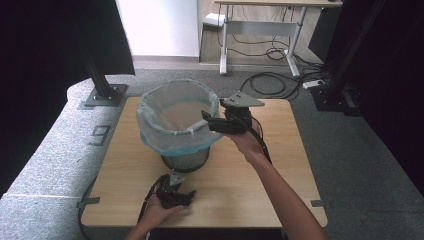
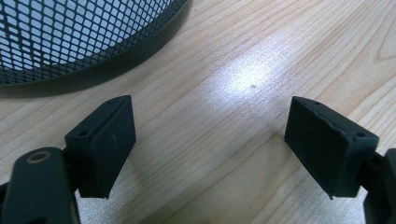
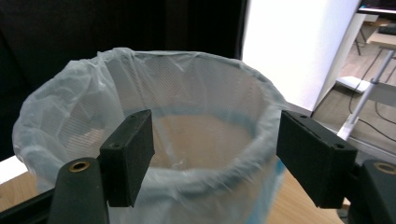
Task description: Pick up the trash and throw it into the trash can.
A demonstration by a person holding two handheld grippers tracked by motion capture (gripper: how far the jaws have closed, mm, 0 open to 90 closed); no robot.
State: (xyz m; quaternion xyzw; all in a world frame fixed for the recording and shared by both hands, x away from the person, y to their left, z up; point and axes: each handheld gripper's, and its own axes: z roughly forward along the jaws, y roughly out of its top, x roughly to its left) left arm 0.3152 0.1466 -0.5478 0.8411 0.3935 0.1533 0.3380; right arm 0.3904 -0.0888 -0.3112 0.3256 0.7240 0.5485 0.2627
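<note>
A light wood-grain counter (image 1: 260,175) with rounded corners stands on grey speckled carpet (image 1: 50,150). Black curtains hang on both sides, and black metal posts (image 1: 97,75) are bolted to floor plates near the counter's far corners. Beyond them are a white wall, a second desk on white legs (image 1: 295,45), and loose cables (image 1: 272,82) on the floor.

A black wire-mesh wastebasket (image 1: 185,160) sits toward the far left part of the counter, lined with a pale translucent plastic bag (image 1: 172,122) folded over its rim.

The right claw (image 1: 206,121) is raised at the basket's right rim, jaws wide apart and holding nothing, the bag's edge between them. The left claw (image 1: 187,196) rests low near the counter's near edge, just in front of the basket's base, jaws spread wide and empty.
</note>
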